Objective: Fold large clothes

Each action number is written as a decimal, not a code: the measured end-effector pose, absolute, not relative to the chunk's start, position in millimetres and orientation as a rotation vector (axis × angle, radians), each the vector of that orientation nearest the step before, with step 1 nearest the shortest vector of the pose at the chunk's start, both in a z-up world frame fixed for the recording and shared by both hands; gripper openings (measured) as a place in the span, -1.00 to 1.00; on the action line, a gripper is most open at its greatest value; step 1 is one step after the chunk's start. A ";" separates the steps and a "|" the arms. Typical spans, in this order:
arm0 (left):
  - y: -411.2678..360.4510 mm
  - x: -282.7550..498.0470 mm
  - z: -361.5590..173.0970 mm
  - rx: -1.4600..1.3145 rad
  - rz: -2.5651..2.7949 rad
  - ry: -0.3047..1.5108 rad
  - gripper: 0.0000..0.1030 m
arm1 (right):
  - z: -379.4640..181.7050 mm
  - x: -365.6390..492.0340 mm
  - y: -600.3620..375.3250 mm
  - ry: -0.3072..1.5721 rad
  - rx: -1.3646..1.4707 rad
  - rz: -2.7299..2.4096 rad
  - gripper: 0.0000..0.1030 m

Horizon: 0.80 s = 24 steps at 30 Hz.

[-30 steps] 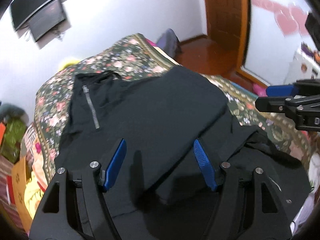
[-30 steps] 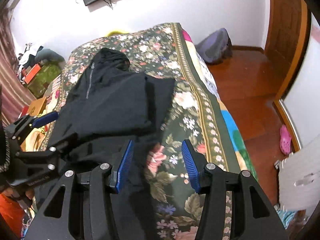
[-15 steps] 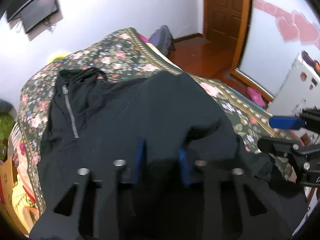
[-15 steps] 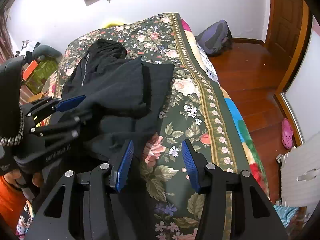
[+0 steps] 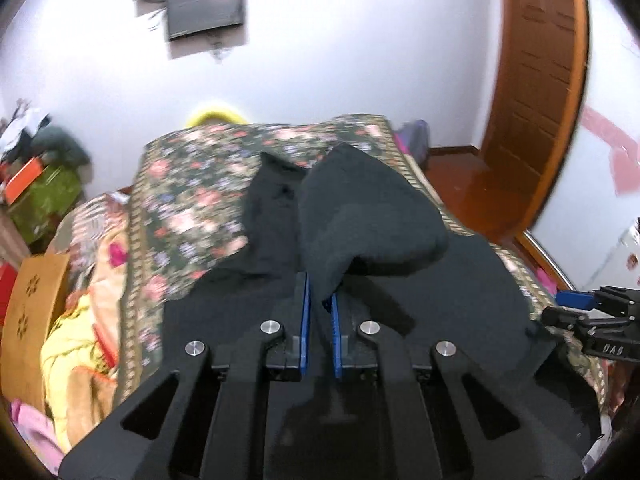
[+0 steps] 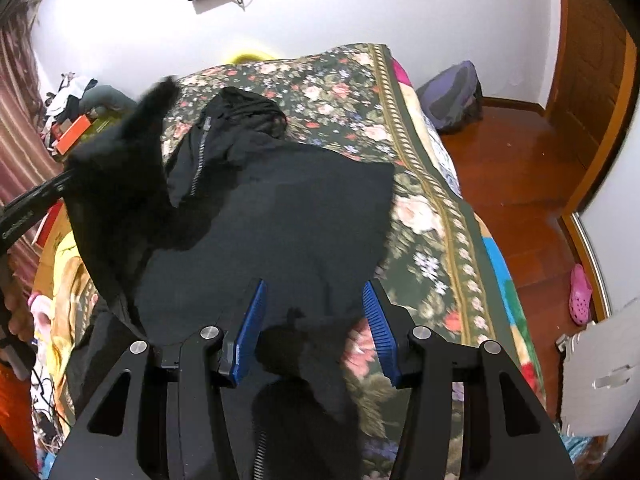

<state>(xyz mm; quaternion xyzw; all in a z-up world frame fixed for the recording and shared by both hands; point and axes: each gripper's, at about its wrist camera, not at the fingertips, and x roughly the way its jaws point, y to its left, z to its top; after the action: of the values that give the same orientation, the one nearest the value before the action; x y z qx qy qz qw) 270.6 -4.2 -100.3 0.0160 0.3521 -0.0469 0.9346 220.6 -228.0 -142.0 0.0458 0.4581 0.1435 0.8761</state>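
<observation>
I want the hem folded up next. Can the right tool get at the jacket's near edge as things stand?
Probably yes: the right tool hangs open just above the black jacket, nothing between, while the left tool lifts a sleeve off to the side.

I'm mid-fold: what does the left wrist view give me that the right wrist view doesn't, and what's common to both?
Left wrist only: the left hand-held gripper, jaws closing on a raised fold of the black jacket, and a yellow patterned box beside the bed.

Right wrist only: the jacket's zipper, a pink shoe on the floor, and the right hand-held gripper open above the fabric.

Both: the floral bedspread, wall screen, wooden door.
</observation>
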 end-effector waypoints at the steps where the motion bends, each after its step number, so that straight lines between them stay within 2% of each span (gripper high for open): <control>1: 7.8 268.2 -103.8 0.015 -0.084 0.732 -0.84 | -142.9 221.7 -223.1 0.959 0.091 0.303 -0.10; 9: 60.8 242.3 -163.6 -0.032 -0.010 0.875 -0.59 | -159.3 219.4 -189.2 1.016 0.005 0.318 -0.10; 13: 88.6 223.6 -202.1 -0.091 0.046 0.949 -0.31 | -163.4 214.7 -178.5 1.019 -0.063 0.299 -0.10; 15: 102.5 216.3 -219.3 -0.141 0.050 0.991 -0.07 | -164.7 213.8 -176.7 1.021 -0.077 0.296 -0.09; 18: 112.7 205.7 -239.8 -0.162 0.076 1.037 0.05 | -165.7 213.1 -173.8 1.024 -0.087 0.294 -0.03; 24: 124.8 195.3 -253.4 -0.122 0.133 1.083 0.07 | -166.1 214.2 -166.2 1.034 -0.118 0.292 0.06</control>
<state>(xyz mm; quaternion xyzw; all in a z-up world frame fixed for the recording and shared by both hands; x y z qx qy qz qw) 195.3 124.8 -253.4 -0.0581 0.5145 0.0634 0.8531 214.2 -166.2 -166.1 -0.0563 0.4921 0.1392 0.8575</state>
